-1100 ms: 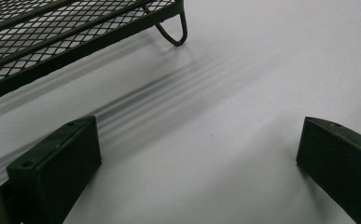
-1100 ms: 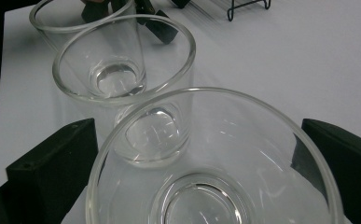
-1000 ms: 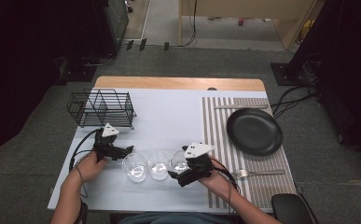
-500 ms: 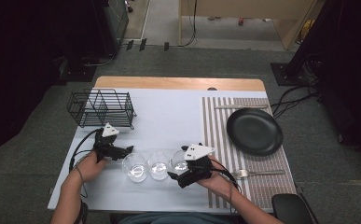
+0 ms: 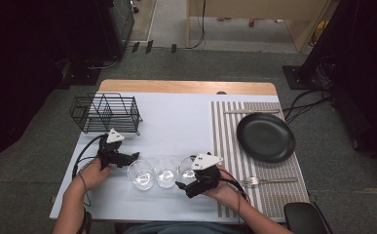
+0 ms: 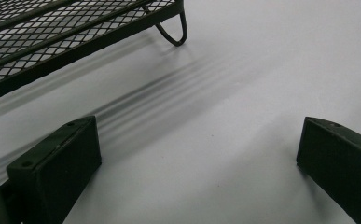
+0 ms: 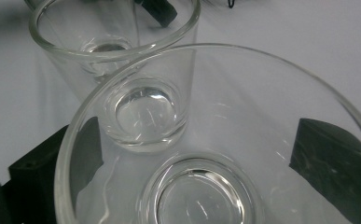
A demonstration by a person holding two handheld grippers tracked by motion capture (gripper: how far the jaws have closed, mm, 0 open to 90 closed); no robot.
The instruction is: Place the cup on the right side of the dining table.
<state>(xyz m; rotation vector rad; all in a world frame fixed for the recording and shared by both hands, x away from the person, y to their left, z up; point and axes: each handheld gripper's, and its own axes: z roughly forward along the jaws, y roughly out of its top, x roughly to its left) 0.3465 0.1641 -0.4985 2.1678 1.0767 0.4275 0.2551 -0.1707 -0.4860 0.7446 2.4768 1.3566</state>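
Note:
Three clear glasses stand in a row on the white mat: the left glass (image 5: 141, 174), the middle glass (image 5: 166, 171) and the right glass (image 5: 188, 165). My right gripper (image 5: 185, 173) points left with its jaws spread open on either side of the right glass (image 7: 201, 196). Beyond that glass in the right gripper view is the middle glass (image 7: 71, 70). My left gripper (image 5: 131, 157) is open just left of the left glass, apart from it. Between its jaws in the left gripper view (image 6: 200, 128) is bare mat.
A black wire rack (image 5: 105, 113) stands at the back left, close ahead of the left gripper (image 6: 52, 37). On the striped placemat (image 5: 225, 146) to the right lie a black plate (image 5: 266, 136), a fork (image 5: 269, 181) and a utensil (image 5: 247, 111).

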